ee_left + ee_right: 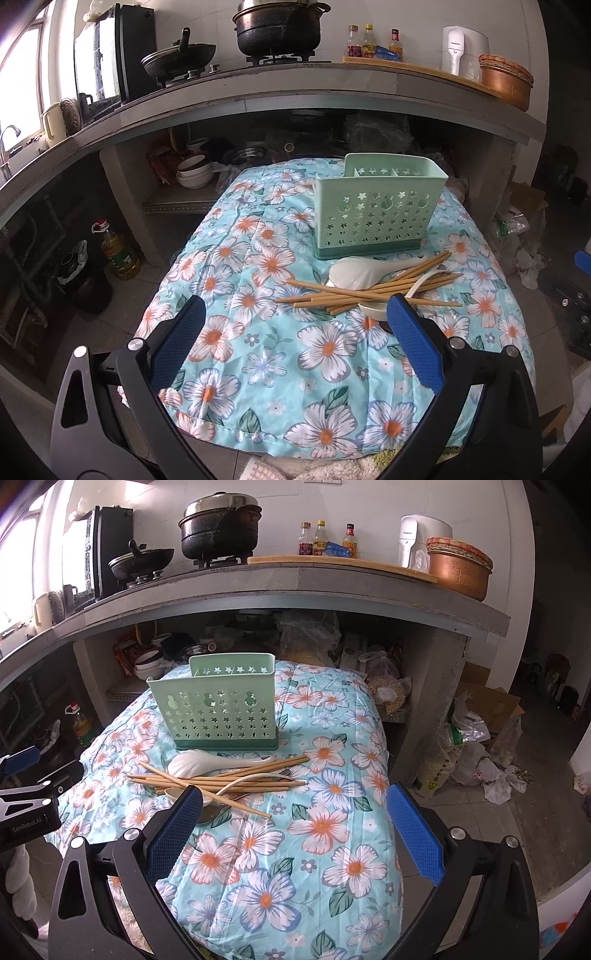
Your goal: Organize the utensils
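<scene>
a mint green utensil holder (371, 210) with star-shaped holes stands upright on a surface covered by a blue floral cloth (314, 354). just in front of it lies a loose pile of wooden chopsticks (369, 291) mixed with white spoons (354, 273), some touching its base. the left hand-held gripper (295, 314) and the right hand-held gripper (295, 801) both hover wide open and empty, near the pile. behind, a counter (295, 88) carries dark pots.
</scene>
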`<state>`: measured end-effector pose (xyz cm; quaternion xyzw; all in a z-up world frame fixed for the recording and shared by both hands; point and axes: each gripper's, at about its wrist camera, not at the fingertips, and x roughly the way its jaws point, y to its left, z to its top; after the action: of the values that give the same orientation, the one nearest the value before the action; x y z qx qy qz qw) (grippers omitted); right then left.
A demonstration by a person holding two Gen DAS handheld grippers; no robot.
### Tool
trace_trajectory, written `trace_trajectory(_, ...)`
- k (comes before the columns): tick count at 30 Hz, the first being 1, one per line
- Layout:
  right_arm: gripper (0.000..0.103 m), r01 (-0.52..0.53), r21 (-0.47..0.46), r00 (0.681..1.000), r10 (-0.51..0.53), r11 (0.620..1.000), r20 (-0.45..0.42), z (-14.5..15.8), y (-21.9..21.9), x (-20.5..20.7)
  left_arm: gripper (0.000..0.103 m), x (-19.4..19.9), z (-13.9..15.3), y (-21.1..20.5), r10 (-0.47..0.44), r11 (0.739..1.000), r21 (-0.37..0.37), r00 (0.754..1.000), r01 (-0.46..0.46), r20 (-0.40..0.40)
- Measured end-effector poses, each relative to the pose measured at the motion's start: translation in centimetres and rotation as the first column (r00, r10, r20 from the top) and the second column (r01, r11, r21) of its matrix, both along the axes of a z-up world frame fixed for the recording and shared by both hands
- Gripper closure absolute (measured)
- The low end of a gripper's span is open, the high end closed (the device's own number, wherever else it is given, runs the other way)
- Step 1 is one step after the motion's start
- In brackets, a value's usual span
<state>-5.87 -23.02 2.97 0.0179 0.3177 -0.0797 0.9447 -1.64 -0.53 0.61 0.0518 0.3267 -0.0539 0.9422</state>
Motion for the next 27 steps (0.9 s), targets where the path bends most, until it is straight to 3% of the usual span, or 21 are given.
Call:
trace_trajectory(17,0.006,0.044,-0.003,0.999,-0.044,0.999,0.003,0.1,-0.9,0.1,0.008,1.1,0.5,2.3,0.178,0.984,0.023,0.984,-0.178,0.018)
trace_trajectory(27,0.006,0.042,-0.002,0.999,-0.042,0.999,0.001,0.0,-0.9,0.1,0.008,1.1,0.2,2.1,0.175,0.984,0.023,0.985,-0.175,0.005)
